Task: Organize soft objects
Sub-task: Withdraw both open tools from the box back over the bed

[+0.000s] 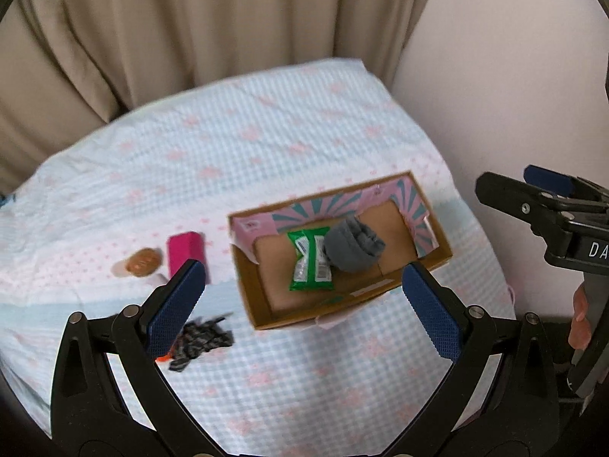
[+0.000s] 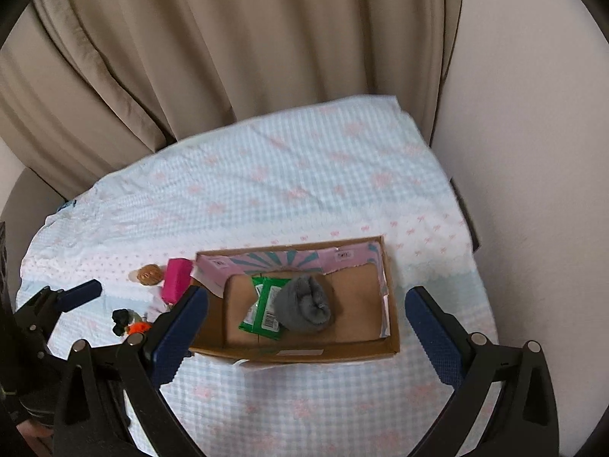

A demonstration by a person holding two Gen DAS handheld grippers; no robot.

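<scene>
Hovering above bed [image 1: 266, 133], both tongs [image 1: 300, 301] [image 2: 304, 327] spread apart, empty; sock [image 1: 354, 245], packet [image 1: 310, 262] boxed [image 1: 247, 285] near right edge for tidiness.

The left gripper's finger [image 1: 179, 304] covers part of the black-and-white patterned cloth [image 1: 203, 337], whose kind cannot be told through the blur. The grey rolled sock [image 2: 304, 302] overlaps the green packet [image 2: 264, 306], hiding its right side. The packet's print is too small to read in either view.
</scene>
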